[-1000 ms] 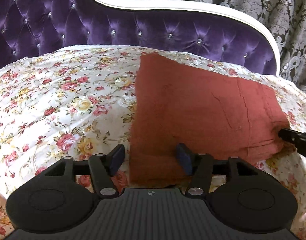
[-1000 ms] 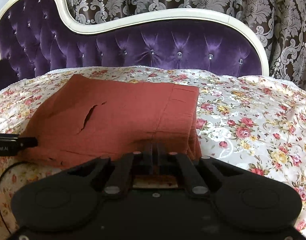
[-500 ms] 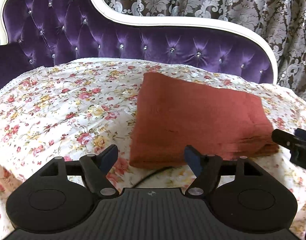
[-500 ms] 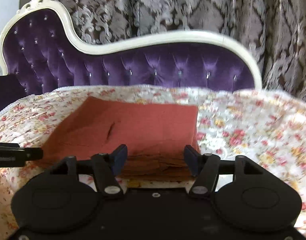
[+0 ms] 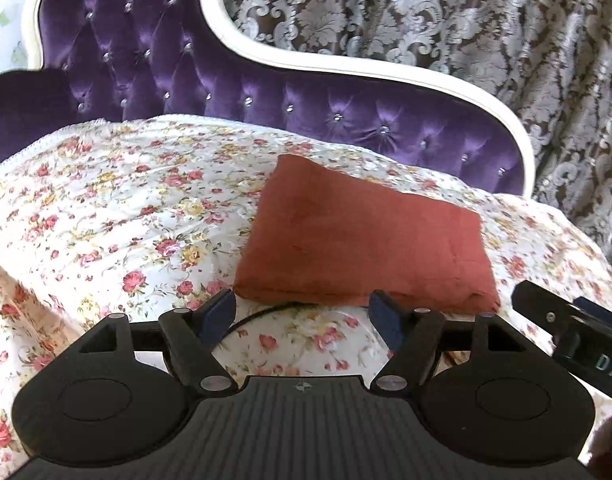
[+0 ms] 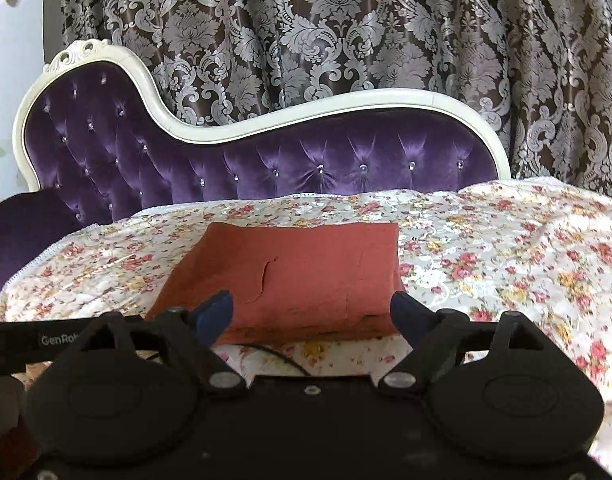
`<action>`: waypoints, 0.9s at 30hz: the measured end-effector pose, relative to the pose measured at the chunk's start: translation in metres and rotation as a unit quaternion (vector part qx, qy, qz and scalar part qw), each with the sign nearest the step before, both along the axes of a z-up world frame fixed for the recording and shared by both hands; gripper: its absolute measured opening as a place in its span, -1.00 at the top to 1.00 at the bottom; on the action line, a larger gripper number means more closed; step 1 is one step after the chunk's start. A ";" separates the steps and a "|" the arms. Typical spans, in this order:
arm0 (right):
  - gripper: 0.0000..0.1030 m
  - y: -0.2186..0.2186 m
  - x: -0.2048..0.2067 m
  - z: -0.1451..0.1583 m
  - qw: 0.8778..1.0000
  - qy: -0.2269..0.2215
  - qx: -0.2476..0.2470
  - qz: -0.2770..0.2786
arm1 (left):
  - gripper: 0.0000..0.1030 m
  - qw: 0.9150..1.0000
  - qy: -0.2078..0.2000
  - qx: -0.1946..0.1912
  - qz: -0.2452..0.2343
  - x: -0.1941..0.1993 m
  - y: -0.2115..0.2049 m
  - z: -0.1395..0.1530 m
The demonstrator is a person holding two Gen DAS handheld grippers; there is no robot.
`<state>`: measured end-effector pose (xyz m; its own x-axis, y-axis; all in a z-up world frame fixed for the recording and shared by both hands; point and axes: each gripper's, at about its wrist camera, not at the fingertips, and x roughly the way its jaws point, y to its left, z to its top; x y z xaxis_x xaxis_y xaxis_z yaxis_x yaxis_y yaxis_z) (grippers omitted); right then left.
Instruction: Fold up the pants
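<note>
Rust-red cloth, the pants (image 5: 365, 240), lies folded into a compact rectangle on the floral bedspread (image 5: 106, 208), straight ahead of both claws and a little beyond their tips. From the left gripper (image 5: 302, 314) the near edge of the bundle sits just past the fingertips, offset slightly to the right of centre. Its long axis runs across the view, left to right, with the far end angling away toward the purple tufted headboard (image 5: 186, 80). That claw stands open with nothing between its pads, only bedspread and a thin dark cable (image 5: 258, 314) below.

The right gripper (image 6: 311, 312) faces the same bundle (image 6: 298, 276) almost square on; the near edge lies between its two fingers in the picture but beyond and below them, not touched. Its jaws have just been opening further and now stand wide, empty (the cloth it was pinching a moment ago lies free on the stack).

By my reading the fold is essentially complete, and both hands are clear of it. If any tidying is left, the right claw is the better placed: it is centred on the bundle's near edge, while the left would have to shift rightward first.
</note>
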<state>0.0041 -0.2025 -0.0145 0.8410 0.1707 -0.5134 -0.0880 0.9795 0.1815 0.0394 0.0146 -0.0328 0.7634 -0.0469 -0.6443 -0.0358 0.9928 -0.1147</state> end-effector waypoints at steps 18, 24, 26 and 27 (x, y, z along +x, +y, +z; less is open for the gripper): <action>-0.74 -0.008 -0.039 -0.014 1.000 0.027 -0.001 -0.010 | -0.40 0.998 0.016 0.058 -0.019 -0.035 -0.029 -0.007; -0.74 -0.011 -0.040 -0.019 0.999 0.038 0.008 -0.015 | -0.40 0.997 0.037 0.056 -0.023 -0.035 -0.029 -0.013; -0.74 -0.010 -0.040 -0.020 0.999 0.038 0.007 -0.014 | -0.40 0.997 0.043 0.058 -0.029 -0.034 -0.030 -0.014; -0.74 -0.010 -0.040 -0.020 0.999 0.039 0.007 -0.013 | -0.40 0.997 0.045 0.058 -0.032 -0.035 -0.030 -0.015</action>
<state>-0.0364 -0.2121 -0.0342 0.8031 0.1563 -0.5750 -0.0468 0.9785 0.2006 0.0049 -0.0156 -0.0475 0.6997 -0.0150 -0.7142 0.0232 0.9997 0.0018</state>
